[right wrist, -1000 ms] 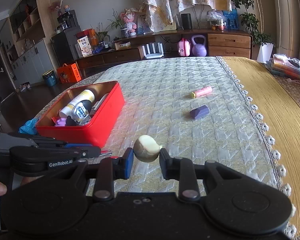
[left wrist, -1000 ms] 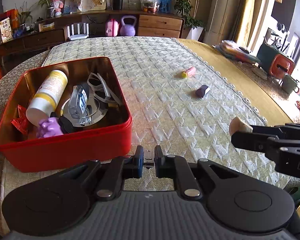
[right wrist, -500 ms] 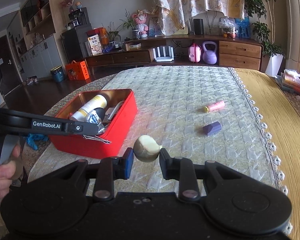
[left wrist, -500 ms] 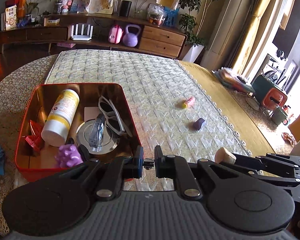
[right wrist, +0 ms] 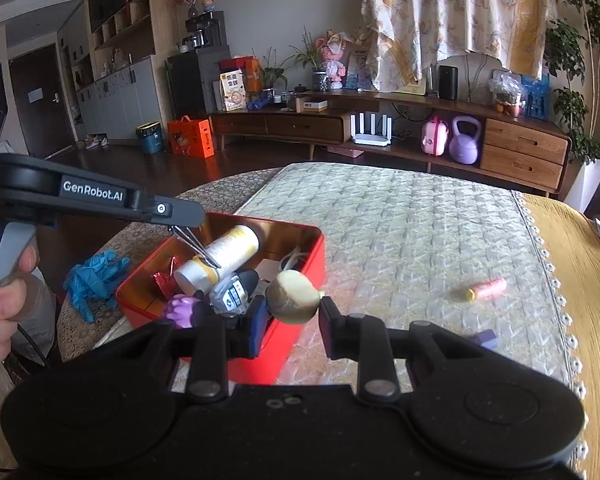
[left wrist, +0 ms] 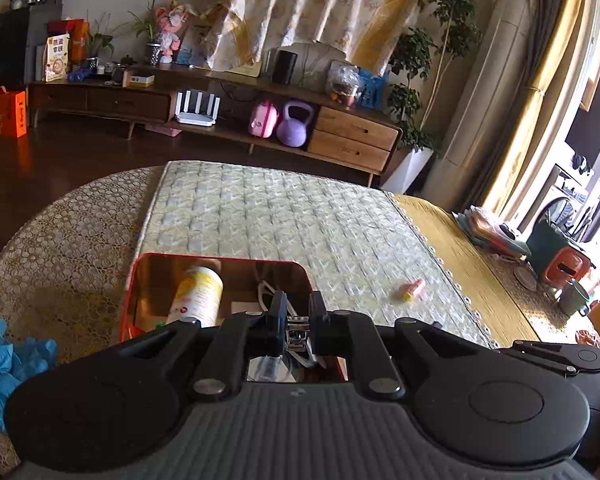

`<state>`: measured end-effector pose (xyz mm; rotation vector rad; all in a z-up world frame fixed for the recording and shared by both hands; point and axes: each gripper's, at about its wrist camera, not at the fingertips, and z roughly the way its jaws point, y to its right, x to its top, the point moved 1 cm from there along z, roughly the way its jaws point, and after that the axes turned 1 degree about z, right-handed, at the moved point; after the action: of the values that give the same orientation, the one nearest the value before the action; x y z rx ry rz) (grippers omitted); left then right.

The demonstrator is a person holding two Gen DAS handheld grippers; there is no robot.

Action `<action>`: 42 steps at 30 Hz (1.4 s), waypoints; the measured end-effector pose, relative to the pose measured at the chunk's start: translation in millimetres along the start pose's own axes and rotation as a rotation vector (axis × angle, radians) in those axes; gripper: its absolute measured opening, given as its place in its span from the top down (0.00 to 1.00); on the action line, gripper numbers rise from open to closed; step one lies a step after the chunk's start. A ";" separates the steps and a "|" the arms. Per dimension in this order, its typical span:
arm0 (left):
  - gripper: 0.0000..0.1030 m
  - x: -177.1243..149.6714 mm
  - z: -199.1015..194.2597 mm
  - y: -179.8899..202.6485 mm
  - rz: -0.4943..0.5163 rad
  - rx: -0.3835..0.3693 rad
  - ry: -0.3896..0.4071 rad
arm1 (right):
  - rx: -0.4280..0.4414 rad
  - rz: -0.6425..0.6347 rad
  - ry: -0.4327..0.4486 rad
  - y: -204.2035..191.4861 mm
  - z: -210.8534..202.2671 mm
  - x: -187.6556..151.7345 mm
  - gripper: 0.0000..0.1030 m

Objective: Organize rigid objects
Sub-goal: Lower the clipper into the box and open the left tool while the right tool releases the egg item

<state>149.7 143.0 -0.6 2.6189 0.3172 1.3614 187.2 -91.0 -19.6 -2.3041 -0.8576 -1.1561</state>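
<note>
A: What are the right tongs (right wrist: 293, 317) holding?

B: They are clamping a pale, rounded object (right wrist: 292, 297), one pad pressing on each side of it. It is hanging above the near right corner of the red tin (right wrist: 296, 322), roughly over the rim.

A: And the left tongs (left wrist: 297, 322)?

B: Those are squeezing together on a small metal clip (left wrist: 297, 332), whose thin wire arms are dangling over the tin's left half in the right wrist view. A hand (right wrist: 4, 312) is gripping the handle at the left edge.

A: So which way is the drop lying for the rounded object?

B: The tin's open floor is sitting forward and to the left of the right tongs, so I judge a short move that way is all it needs. The left tongs are already over the tin; the right ones are only reaching its edge.

A: What is crowding the tin?

B: A white and yellow bottle (right wrist: 224, 258) is lying with its long axis running from the near left corner toward the far right corner. A purple toy (right wrist: 182, 309) is sitting at the near wall.

A: Anything remaining outside?

B: A pink tube (right wrist: 487, 289) and a purple block (right wrist: 485, 337) are lying on the quilted mat (right wrist: 400, 220) toward the tabletop's right edge, nearer the right hand
</note>
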 end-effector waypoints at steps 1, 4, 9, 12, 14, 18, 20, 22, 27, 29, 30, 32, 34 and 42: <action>0.89 2.2 2.6 -5.8 -0.007 0.016 0.005 | 0.003 -0.004 -0.006 -1.5 5.0 2.5 0.74; 0.89 4.9 11.5 -21.2 -0.016 0.056 0.005 | 0.022 -0.026 -0.029 -9.2 24.1 11.6 0.74; 0.89 7.0 26.2 -46.0 -0.031 0.115 0.003 | 0.031 -0.063 -0.048 -20.1 55.3 26.9 0.74; 0.89 9.6 33.9 -58.8 -0.037 0.145 0.012 | 0.046 -0.060 -0.071 -24.0 75.8 33.8 0.74; 0.89 10.9 42.1 -63.9 -0.020 0.168 0.019 | 0.056 -0.058 -0.090 -26.5 90.6 36.5 0.74; 0.89 9.9 59.0 -74.3 -0.012 0.214 0.017 | 0.064 -0.071 -0.131 -31.3 117.0 38.2 0.74; 0.89 7.4 66.3 -78.8 -0.012 0.228 0.009 | 0.061 -0.084 -0.150 -34.2 127.0 38.2 0.74; 0.89 3.5 72.6 -82.0 -0.008 0.244 -0.002 | 0.064 -0.088 -0.174 -35.6 135.7 37.0 0.74; 0.89 -6.8 80.1 -88.3 -0.019 0.243 -0.030 | 0.067 -0.108 -0.208 -38.9 145.3 31.1 0.73; 0.89 -10.0 81.5 -90.5 -0.029 0.240 -0.042 | 0.063 -0.117 -0.207 -40.4 145.6 30.0 0.73; 0.89 -11.3 82.1 -91.9 -0.035 0.239 -0.048 | 0.062 -0.119 -0.209 -41.3 146.1 30.1 0.73; 0.89 -13.5 81.9 -94.0 -0.043 0.236 -0.049 | 0.062 -0.118 -0.212 -41.6 146.1 30.4 0.72; 0.89 -14.9 82.4 -94.8 -0.049 0.232 -0.059 | 0.057 -0.119 -0.207 -41.9 144.5 30.7 0.71; 0.89 -20.3 79.4 -88.3 -0.051 0.213 -0.093 | 0.072 -0.090 -0.163 -41.4 117.7 32.0 0.66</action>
<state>194.0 218.2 -83.6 2.8122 0.5399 1.2481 239.5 21.0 -56.0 -2.3464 -1.0546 -0.9660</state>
